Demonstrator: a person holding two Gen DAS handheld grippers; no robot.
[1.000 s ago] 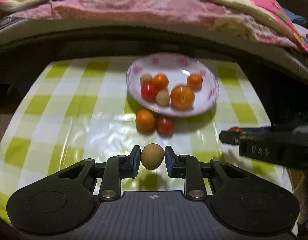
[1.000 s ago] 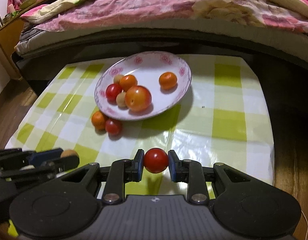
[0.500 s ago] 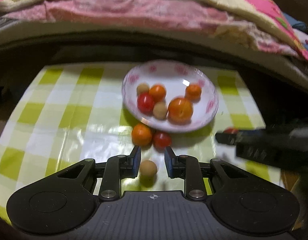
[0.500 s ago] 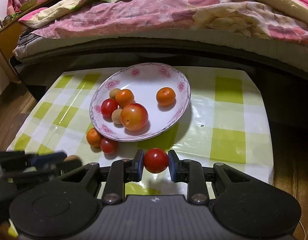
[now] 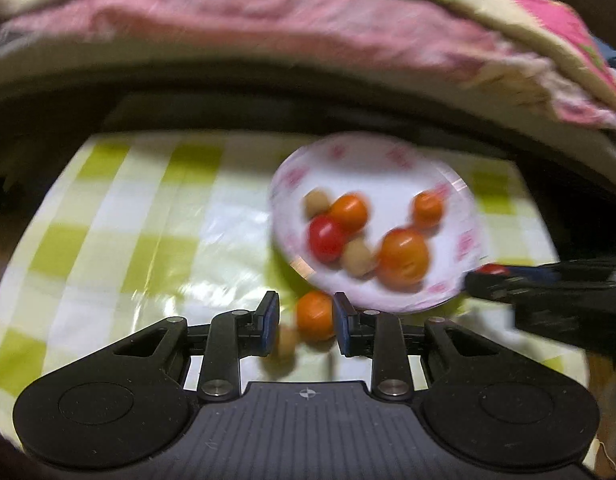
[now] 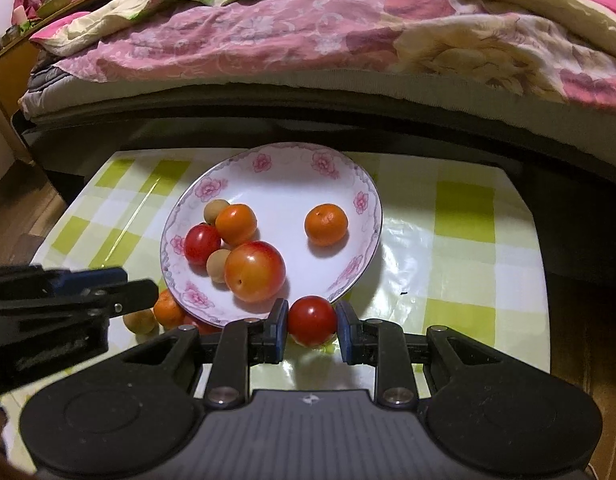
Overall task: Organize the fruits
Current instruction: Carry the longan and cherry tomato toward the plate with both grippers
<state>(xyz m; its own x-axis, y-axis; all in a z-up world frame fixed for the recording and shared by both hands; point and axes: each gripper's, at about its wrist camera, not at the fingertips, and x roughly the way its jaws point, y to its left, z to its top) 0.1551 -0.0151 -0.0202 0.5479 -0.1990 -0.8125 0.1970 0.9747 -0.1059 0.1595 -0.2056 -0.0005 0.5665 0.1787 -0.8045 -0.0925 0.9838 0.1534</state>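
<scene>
A white flowered plate (image 6: 284,184) (image 5: 372,152) holds several fruits: oranges, a red tomato, two tan longans and a large peach-coloured fruit (image 6: 255,271). My right gripper (image 6: 311,322) is shut on a red tomato (image 6: 312,320) at the plate's near rim. My left gripper (image 5: 305,320) is open over the cloth, its jaws either side of a loose orange (image 5: 315,316), with the dropped tan longan (image 5: 286,342) beside it. In the right wrist view the longan (image 6: 139,321) and orange (image 6: 168,312) lie by the plate's left edge.
The plate sits on a green and white checked cloth (image 6: 464,216) on a low table. A bed with pink floral quilts (image 6: 308,36) runs along the far side. The table's right edge (image 6: 548,304) drops to a wooden floor.
My left gripper opened and let the tan longan fall onto the cloth, then moved forward and right around the loose orange. My right gripper carried the red tomato toward the plate.
</scene>
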